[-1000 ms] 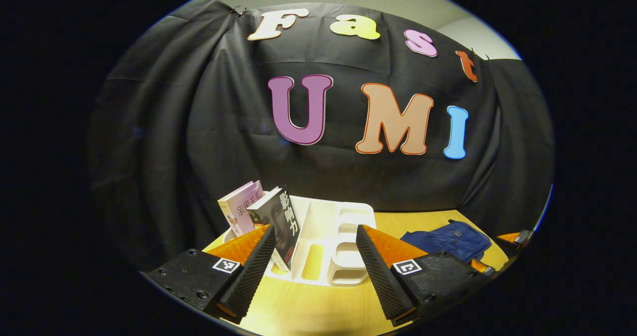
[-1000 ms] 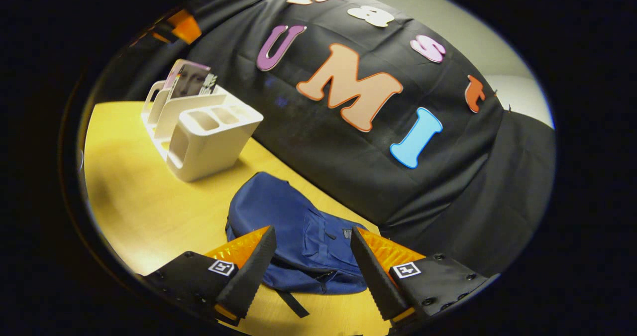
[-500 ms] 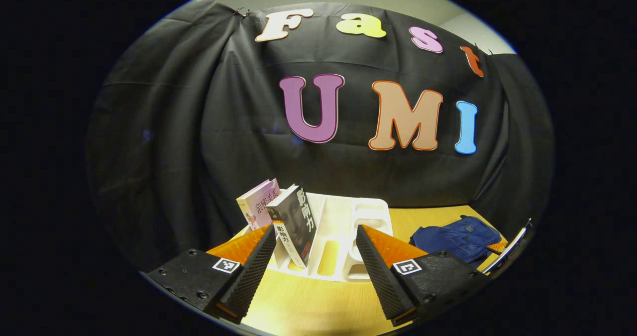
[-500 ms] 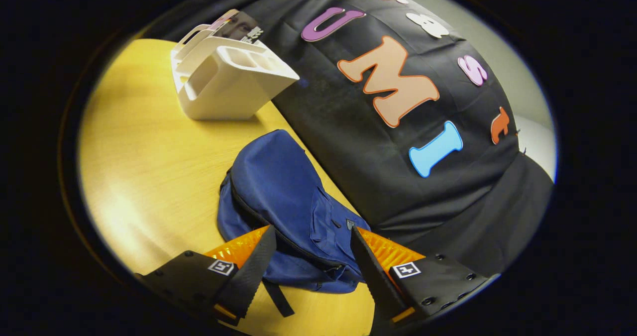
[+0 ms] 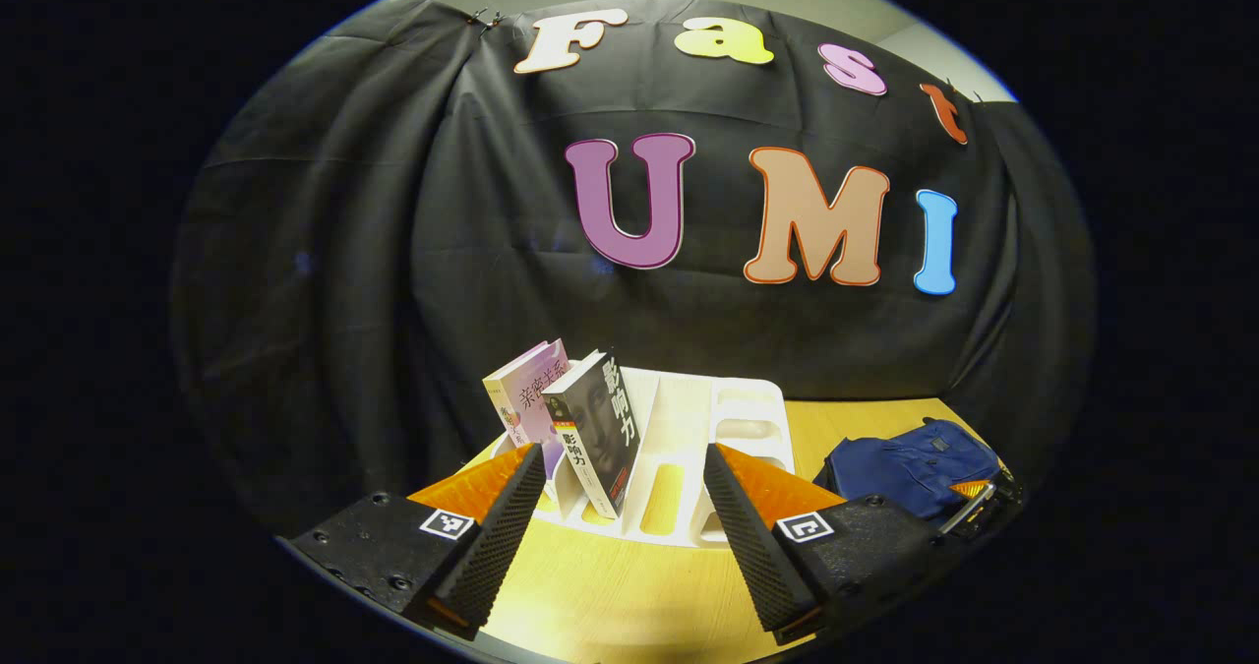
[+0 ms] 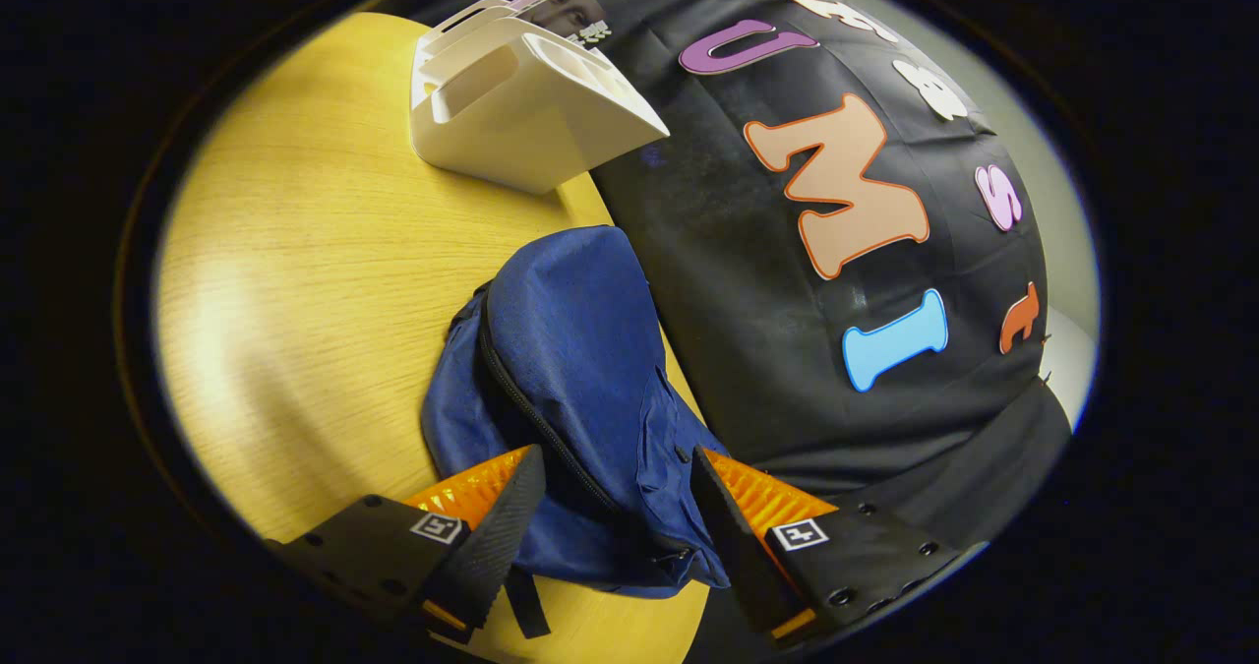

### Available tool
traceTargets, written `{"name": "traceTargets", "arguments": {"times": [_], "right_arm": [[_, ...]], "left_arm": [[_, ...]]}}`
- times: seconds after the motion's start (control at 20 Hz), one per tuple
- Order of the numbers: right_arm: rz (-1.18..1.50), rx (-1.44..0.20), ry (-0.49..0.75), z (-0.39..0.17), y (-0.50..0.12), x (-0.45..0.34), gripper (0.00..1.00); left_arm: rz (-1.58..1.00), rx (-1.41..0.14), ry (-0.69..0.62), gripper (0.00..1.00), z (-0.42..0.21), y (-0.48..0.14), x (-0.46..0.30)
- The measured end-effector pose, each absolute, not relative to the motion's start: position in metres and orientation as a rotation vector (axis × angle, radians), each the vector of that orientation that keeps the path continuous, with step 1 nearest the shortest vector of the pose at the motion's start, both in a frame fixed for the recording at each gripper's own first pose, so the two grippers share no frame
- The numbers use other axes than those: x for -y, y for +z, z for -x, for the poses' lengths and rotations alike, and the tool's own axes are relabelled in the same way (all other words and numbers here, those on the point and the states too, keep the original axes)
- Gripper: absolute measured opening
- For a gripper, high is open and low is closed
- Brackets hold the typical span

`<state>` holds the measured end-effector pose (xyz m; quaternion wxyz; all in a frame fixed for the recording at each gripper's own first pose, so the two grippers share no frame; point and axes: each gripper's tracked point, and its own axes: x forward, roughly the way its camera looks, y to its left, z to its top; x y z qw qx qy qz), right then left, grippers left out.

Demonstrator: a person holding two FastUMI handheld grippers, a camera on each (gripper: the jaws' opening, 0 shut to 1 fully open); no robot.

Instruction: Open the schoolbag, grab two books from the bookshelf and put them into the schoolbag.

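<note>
Schoolbag closed, 2 books on the shelf

Table [image 6: 295, 280] of pale wood carries everything. Next in size, the blue schoolbag [image 6: 575, 369] lies flat by the black cloth wall, zipper shut. The white bookshelf [image 5: 689, 457] stands well apart from it, with 2 books leaning in its slots: a dark book [image 5: 598, 433] and a pink book [image 5: 526, 398]. Right gripper [image 6: 615, 526] hangs over the bag's near end, fingers wide, holding nothing. Left gripper [image 5: 625, 521] faces the bookshelf, fingers wide and empty.
</note>
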<state>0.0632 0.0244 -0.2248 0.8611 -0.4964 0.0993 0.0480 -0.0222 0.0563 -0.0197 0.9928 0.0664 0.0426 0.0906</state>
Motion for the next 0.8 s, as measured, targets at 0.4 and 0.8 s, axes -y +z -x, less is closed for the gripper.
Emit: {"name": "traceTargets", "arguments": {"times": [0.4, 0.8], "right_arm": [[1.038, -0.212, 0.086, -0.093, -0.217, -0.019, 0.88], [1.045, -0.276, 0.101, -0.113, -0.235, -0.024, 0.50]], "left_arm": [[-0.142, -0.099, 0.199, 0.95, 0.024, -0.024, -0.060], [-0.141, -0.101, 0.213, 0.93, 0.024, -0.024, -0.064]]}}
